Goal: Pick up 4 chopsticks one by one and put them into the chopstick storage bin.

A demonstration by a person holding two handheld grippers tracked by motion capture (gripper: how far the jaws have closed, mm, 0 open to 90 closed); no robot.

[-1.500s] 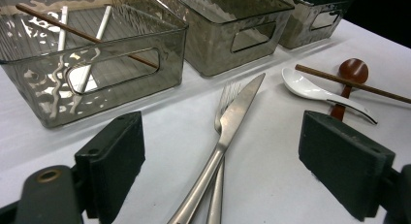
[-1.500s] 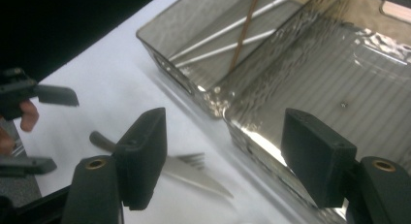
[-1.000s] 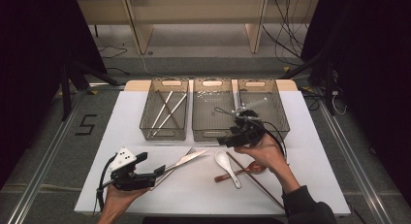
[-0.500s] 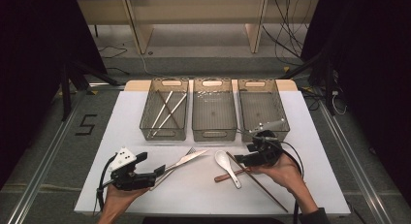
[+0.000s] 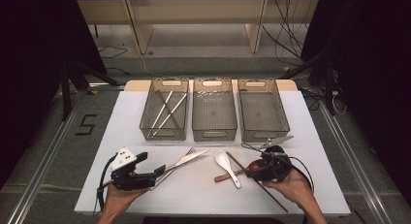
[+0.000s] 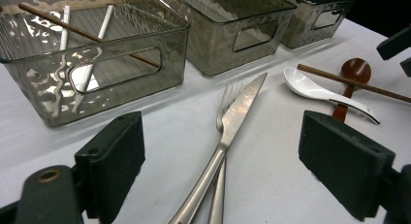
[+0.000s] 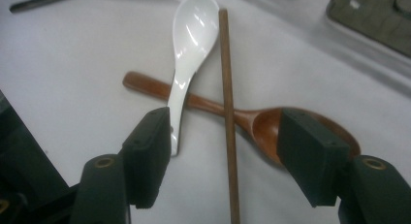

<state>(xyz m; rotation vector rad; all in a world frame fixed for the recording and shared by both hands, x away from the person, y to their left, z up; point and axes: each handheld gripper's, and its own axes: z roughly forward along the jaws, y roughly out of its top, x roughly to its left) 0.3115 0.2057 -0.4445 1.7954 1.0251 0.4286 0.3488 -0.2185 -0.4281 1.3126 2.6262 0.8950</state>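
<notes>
The right gripper (image 5: 248, 173) hangs low over the white table (image 5: 203, 195), its jaws apart with nothing pressed between the pads; they have just been closing a little. In the right gripper view the right gripper (image 7: 225, 151) straddles a brown chopstick (image 7: 227, 117), which runs straight up between the jaws without touching either pad. Under the chopstick lies a brown wooden spoon (image 7: 261, 122), its bowl partly behind the right-hand jaw and its handle reaching away to the left. A white spoon (image 7: 189, 44) lies across that handle, its bowl farther off and its handle end just beside the left-hand jaw.

The left gripper (image 5: 157, 170), held in the person's left hand (image 5: 116, 200), rests near the table's front edge with its jaws wide apart and empty. In the left gripper view the left gripper (image 6: 223, 166) frames a knife (image 6: 228, 132) lying over a fork (image 6: 224, 112), both running away from the jaws; neither pad touches them. Farther right in that view sit the white spoon (image 6: 315, 88), the wooden spoon (image 6: 354, 71) and the chopstick (image 6: 349, 83) crossing them.

Beyond the cutlery three smoky clear bins stand side by side. The left bin (image 5: 164, 132) holds white and brown chopsticks (image 5: 167, 110); the middle bin (image 5: 214, 134) and the right bin (image 5: 264, 134) follow, just beside one another.
</notes>
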